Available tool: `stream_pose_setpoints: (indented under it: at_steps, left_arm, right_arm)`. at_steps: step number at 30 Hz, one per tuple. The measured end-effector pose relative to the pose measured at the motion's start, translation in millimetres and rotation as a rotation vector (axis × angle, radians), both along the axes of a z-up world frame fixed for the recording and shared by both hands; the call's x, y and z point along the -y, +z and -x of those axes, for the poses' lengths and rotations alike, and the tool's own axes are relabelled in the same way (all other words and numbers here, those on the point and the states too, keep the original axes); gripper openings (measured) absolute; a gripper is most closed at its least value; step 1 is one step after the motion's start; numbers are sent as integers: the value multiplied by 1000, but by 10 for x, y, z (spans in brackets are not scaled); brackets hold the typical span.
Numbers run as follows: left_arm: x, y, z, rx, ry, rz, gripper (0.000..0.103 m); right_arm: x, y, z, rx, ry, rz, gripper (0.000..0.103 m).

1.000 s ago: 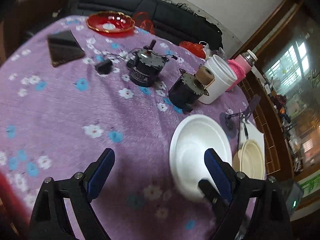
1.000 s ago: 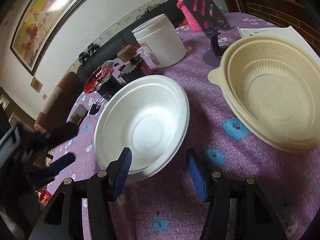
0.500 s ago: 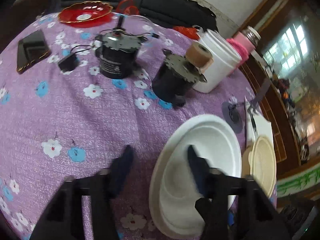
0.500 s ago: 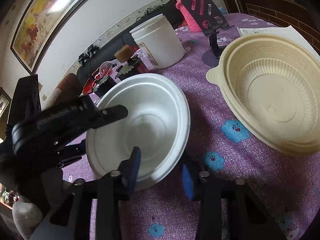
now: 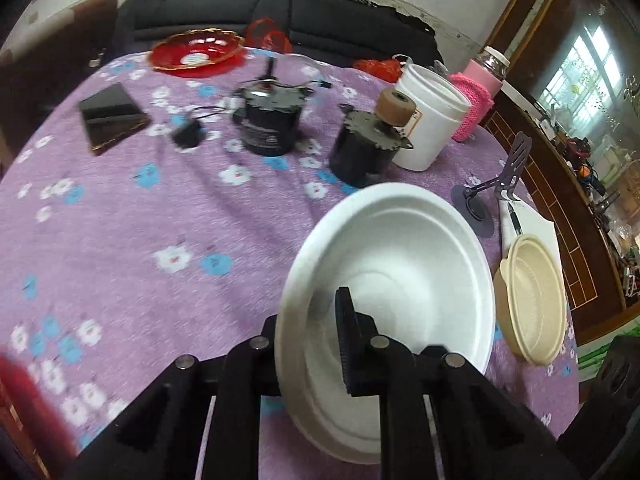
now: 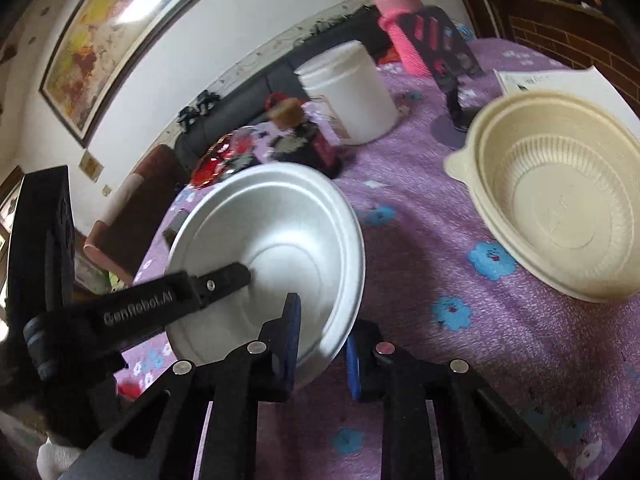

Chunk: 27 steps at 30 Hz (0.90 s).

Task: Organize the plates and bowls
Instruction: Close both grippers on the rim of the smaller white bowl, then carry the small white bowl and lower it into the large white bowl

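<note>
A white foam bowl (image 5: 400, 256) is tilted and lifted off the purple flowered tablecloth (image 5: 120, 232). My left gripper (image 5: 310, 340) is shut on its near rim, one finger inside and one outside. In the right wrist view the same white bowl (image 6: 280, 248) sits between the fingers of my right gripper (image 6: 322, 344), which is shut on its near edge. The left gripper's finger (image 6: 216, 280) reaches into the bowl from the left. A beige plastic bowl (image 6: 560, 200) rests on the table to the right, also seen in the left wrist view (image 5: 532, 296).
A white tub (image 5: 432, 120), two dark motors (image 5: 272, 120), a pink-sleeved bottle (image 5: 480, 88), a red glass dish (image 5: 196, 50), a dark phone (image 5: 112, 116) and a phone stand (image 5: 500, 176) stand farther back. White paper (image 6: 560, 76) lies under the beige bowl.
Both grippers have closed on the white bowl's rim from opposite sides, and the bowl has tilted up off the tablecloth. The beige bowl has not moved.
</note>
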<state>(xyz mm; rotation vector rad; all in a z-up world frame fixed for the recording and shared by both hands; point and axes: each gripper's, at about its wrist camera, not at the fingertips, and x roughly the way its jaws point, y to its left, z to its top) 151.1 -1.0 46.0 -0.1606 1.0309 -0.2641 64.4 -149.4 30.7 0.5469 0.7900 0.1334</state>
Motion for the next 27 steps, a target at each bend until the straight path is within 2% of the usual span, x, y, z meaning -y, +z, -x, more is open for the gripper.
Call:
stream_pose_setpoints:
  at_steps: [8,17,22,27]
  left_arm:
    - [-512,231,509,55,93,-35,15]
    - [-1304,766,1297,163,205,-48,16]
    - [-1743,948,1675,201,261,-66,16]
    - [-2193,970,1899,209,332,-93,16]
  right_arm:
    - [-417,187,227,63,154,-14,21]
    - [-1153,640,694,168,327,-18,22]
    - [-1610,859,862,187,413,1,21]
    - [-2152,948,968,175,505,49,22]
